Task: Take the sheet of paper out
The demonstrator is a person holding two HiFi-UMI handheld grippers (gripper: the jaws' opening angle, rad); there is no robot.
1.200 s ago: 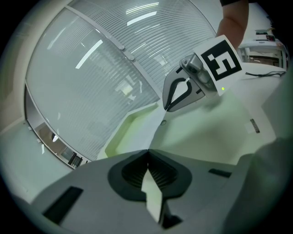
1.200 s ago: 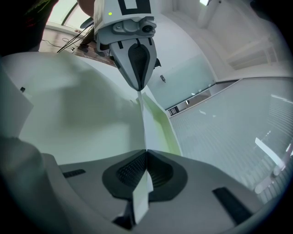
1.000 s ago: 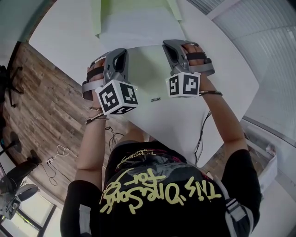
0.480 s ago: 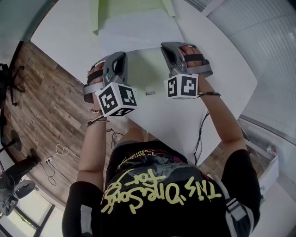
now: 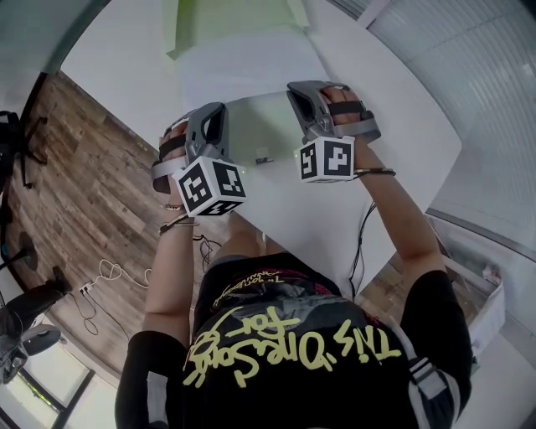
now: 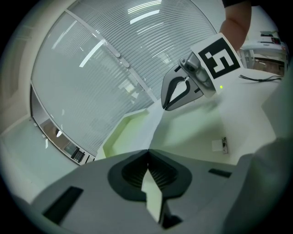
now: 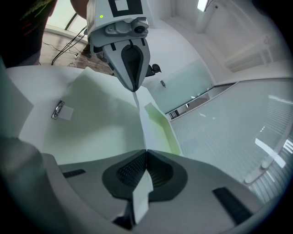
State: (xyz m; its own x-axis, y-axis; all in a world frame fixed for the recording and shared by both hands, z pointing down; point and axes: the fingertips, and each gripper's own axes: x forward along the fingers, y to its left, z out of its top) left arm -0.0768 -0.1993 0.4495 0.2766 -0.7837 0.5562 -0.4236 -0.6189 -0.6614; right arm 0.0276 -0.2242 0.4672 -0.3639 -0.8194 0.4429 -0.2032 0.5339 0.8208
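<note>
A white sheet of paper [image 5: 243, 67] runs from an open pale green folder [image 5: 226, 17] at the table's far side toward me. My left gripper [image 5: 219, 109] and right gripper [image 5: 300, 88] are both shut on its near edge, a hand's width apart. In the left gripper view the jaws [image 6: 148, 153] pinch the sheet [image 6: 143, 128], whose edge runs straight to the right gripper [image 6: 164, 109]. The right gripper view shows the same: shut jaws [image 7: 145, 153], the sheet [image 7: 149, 123] and the left gripper [image 7: 134, 89].
A pale green sheet-like surface [image 5: 260, 130] lies under the grippers on the white table [image 5: 402, 126], with a small metal clip [image 5: 264, 159] near its front edge. Cables [image 5: 100, 285] lie on the wooden floor to the left.
Both grippers stayed shut on the sheet and drew back toward me. The folder and the clip slid up in the head view, while the grippers kept their place in it.
</note>
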